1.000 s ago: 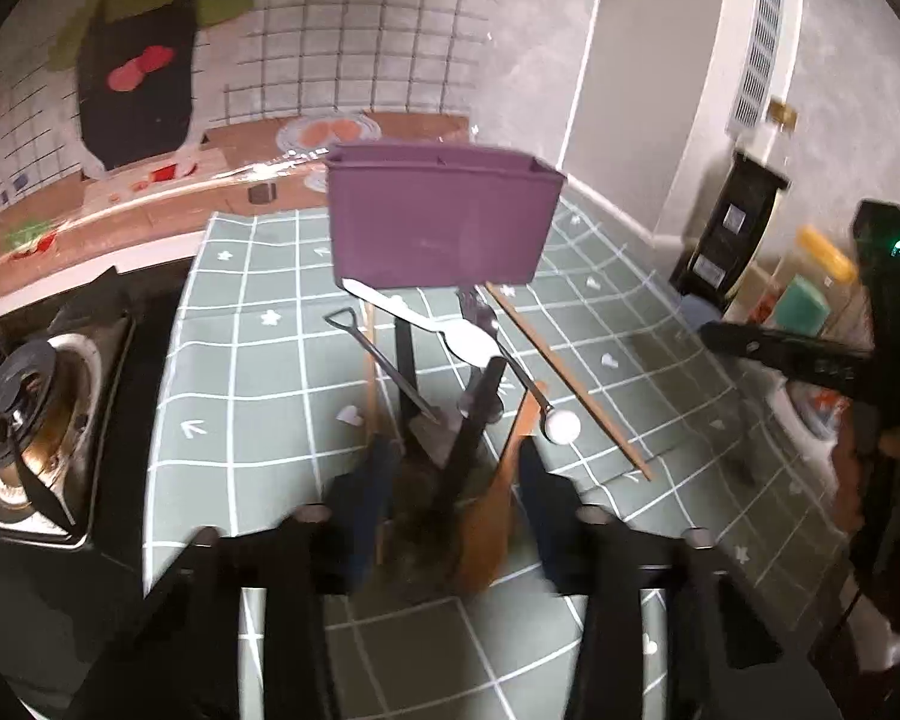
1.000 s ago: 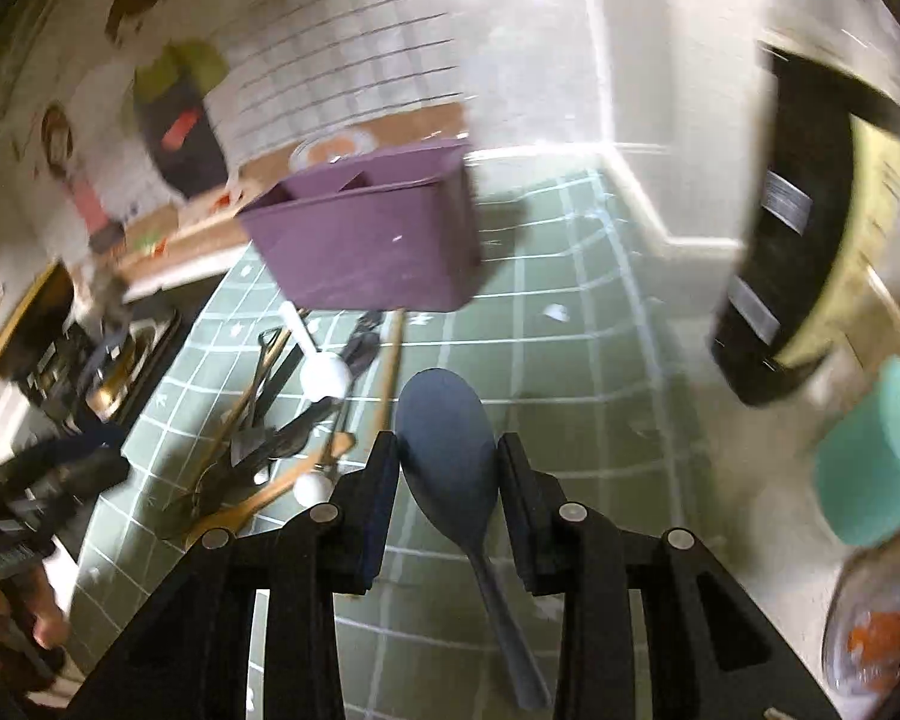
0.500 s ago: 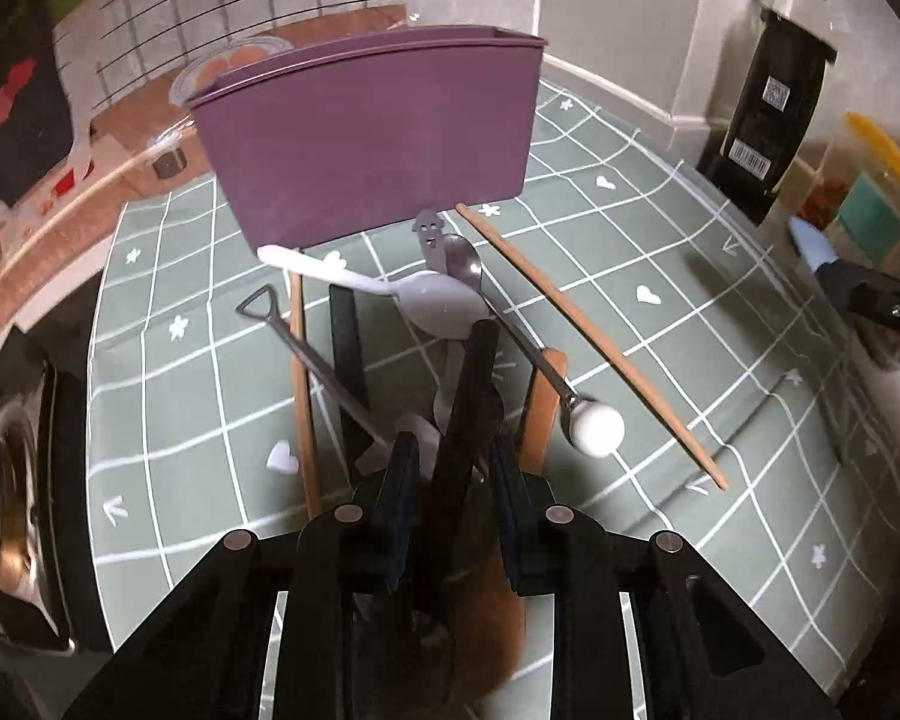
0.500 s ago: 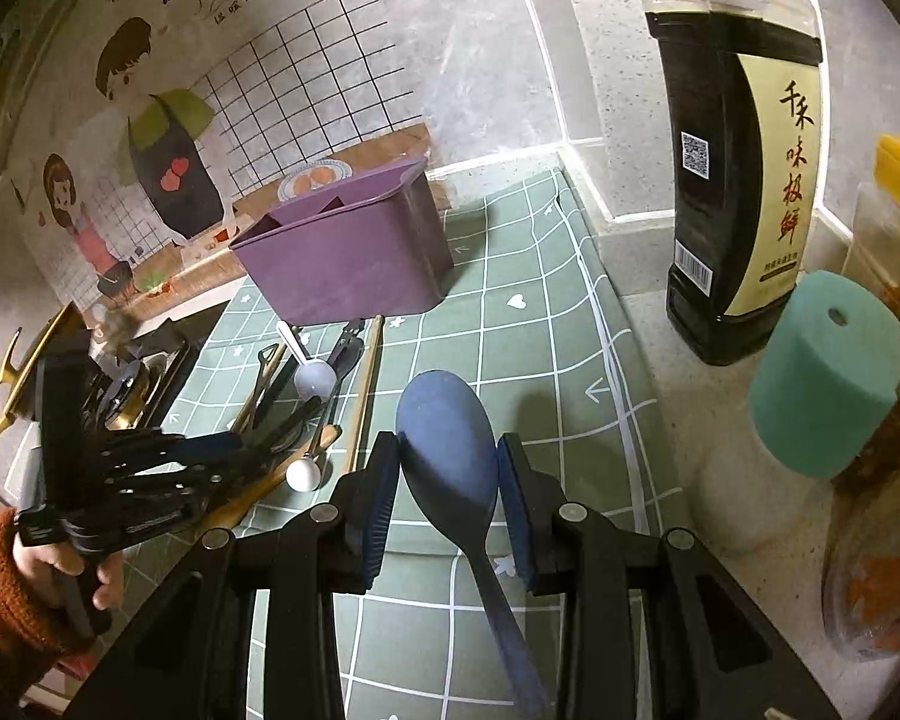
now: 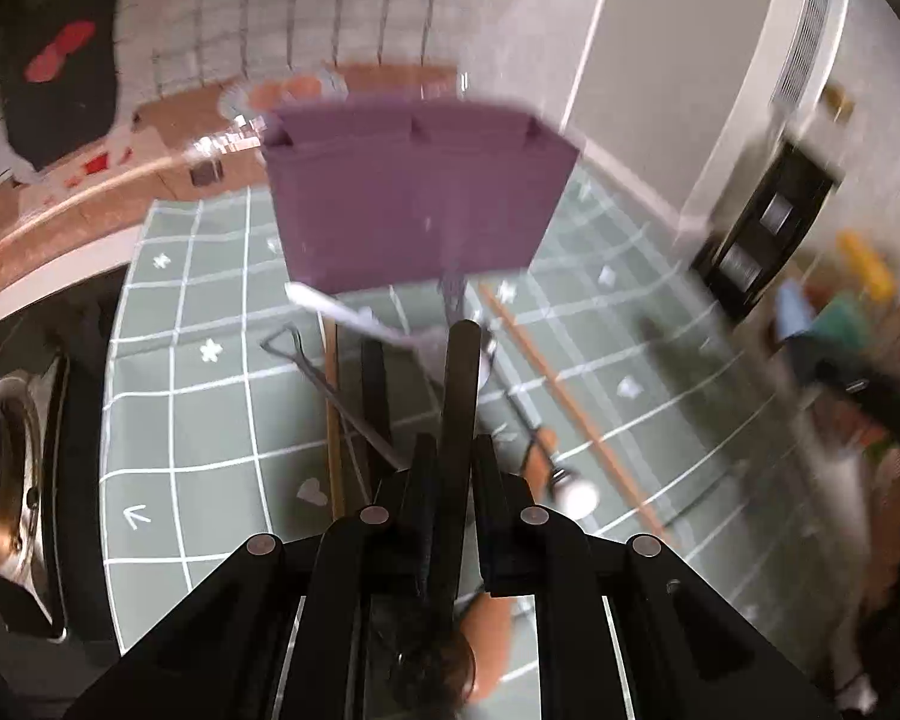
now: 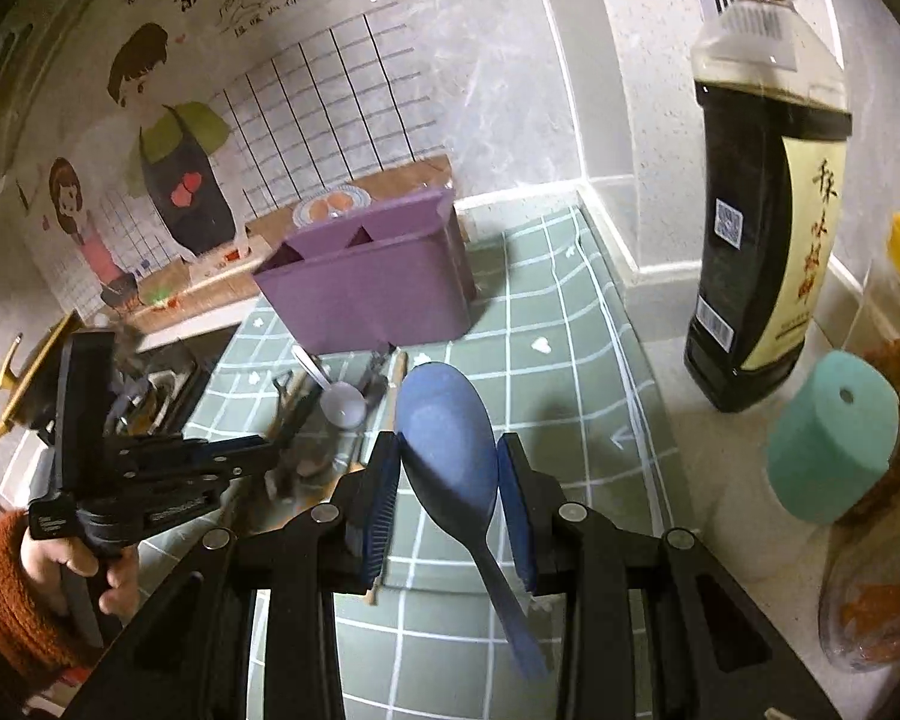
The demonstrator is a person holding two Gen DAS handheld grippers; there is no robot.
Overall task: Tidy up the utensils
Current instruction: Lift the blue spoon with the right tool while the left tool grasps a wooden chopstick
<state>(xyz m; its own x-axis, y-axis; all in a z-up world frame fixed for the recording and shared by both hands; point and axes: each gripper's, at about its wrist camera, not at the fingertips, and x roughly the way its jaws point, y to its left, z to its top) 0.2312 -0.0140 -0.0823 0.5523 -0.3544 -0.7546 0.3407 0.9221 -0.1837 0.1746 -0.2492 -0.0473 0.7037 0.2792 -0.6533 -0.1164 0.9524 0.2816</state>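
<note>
On the green mat (image 6: 570,312): utensils before the purple box (image 6: 366,288).
Left claw (image 5: 453,468) pinches a black handle (image 5: 459,384); right claw (image 6: 450,480) clamps a blue spoon (image 6: 450,438); the rest lie heaped.

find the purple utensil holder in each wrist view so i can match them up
Left wrist: the purple utensil holder sits upper centre, blurred, directly beyond the left gripper, which is shut on a black handle.
Right wrist: it stands left of centre, beyond the blue spoon in the right gripper.
Shared landmark: the white spoon lying on the green grid mat just before the holder.
</note>
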